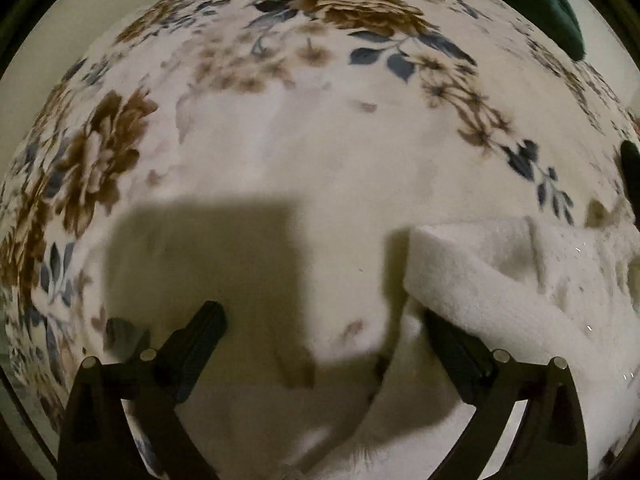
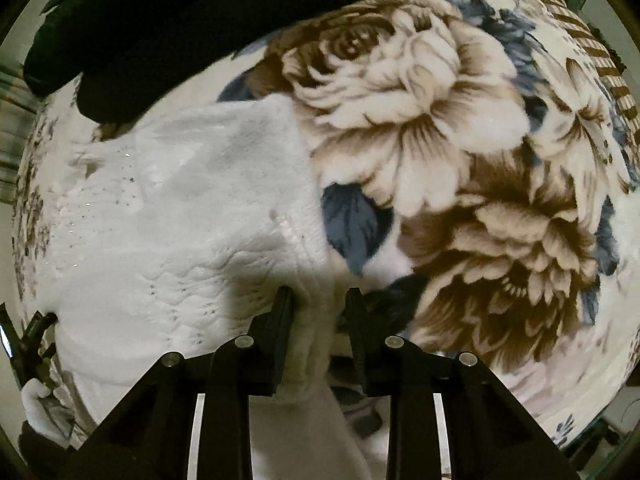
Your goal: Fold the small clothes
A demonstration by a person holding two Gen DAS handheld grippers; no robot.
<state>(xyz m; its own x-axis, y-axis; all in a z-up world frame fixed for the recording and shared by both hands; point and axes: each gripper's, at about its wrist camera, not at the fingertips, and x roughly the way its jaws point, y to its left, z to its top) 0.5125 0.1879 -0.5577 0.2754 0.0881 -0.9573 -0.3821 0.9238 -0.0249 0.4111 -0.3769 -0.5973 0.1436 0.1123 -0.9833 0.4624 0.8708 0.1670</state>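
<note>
We've got the right gripper clamped on the edge of the white knitted garment, a fold of it bunched between the jaws; the rest spreads away to that gripper's left over the floral blanket. A dark cloth lies beyond it. Our left gripper hangs wide apart, empty, the garment's corner just touching its right finger.

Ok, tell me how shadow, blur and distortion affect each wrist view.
Left wrist: a big hard-edged shadow darkens the floral blanket by the open left gripper, the print is motion-smeared. Right wrist: sharper, the white garment evenly lit. Both bulge with fisheye.
</note>
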